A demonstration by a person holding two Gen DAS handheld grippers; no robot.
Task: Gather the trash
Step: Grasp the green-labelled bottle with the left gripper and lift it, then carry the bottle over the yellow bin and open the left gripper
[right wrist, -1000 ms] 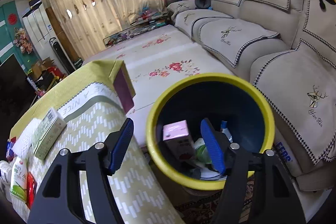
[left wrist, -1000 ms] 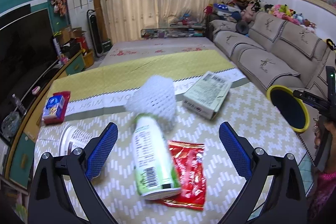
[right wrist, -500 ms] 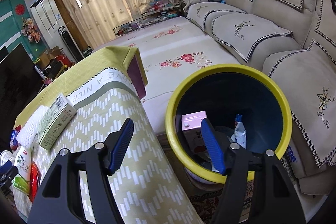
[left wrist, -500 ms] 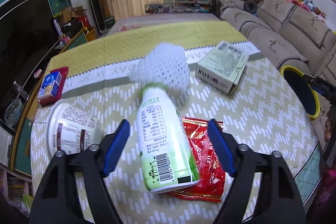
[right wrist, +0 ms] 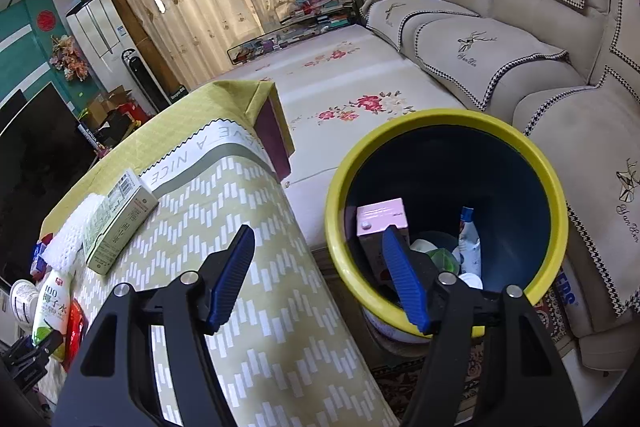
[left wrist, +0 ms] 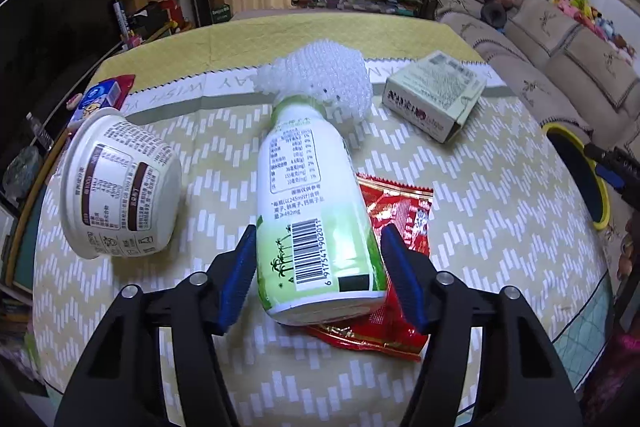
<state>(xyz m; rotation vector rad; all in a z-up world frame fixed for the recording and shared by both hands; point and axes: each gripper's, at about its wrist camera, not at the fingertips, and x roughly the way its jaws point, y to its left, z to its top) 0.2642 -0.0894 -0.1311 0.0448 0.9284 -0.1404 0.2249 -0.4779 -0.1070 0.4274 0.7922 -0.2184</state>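
Observation:
A green-and-white drink bottle (left wrist: 312, 203) lies on the table, partly on a red snack wrapper (left wrist: 396, 223). My left gripper (left wrist: 318, 279) straddles the bottle's base, its blue pads close on both sides; whether they press it I cannot tell. A white foam net (left wrist: 320, 83) lies at the bottle's neck. A white cup (left wrist: 120, 183) lies on its side to the left. A pale green box (left wrist: 434, 95) lies far right. My right gripper (right wrist: 320, 275) is open and empty, over the gap between table and the yellow-rimmed bin (right wrist: 400, 131), which holds a pink carton (right wrist: 380, 219) and other trash.
A small red-and-blue packet (left wrist: 100, 97) lies at the table's far left. The bin also shows at the right of the left wrist view (left wrist: 596, 195). A beige sofa (right wrist: 500, 47) stands behind the bin. A TV (left wrist: 52, 39) stands left of the table.
My left gripper has moved forward and down around the bottle and its jaws have narrowed. My right gripper has drifted left, away from over the bin toward the table edge.

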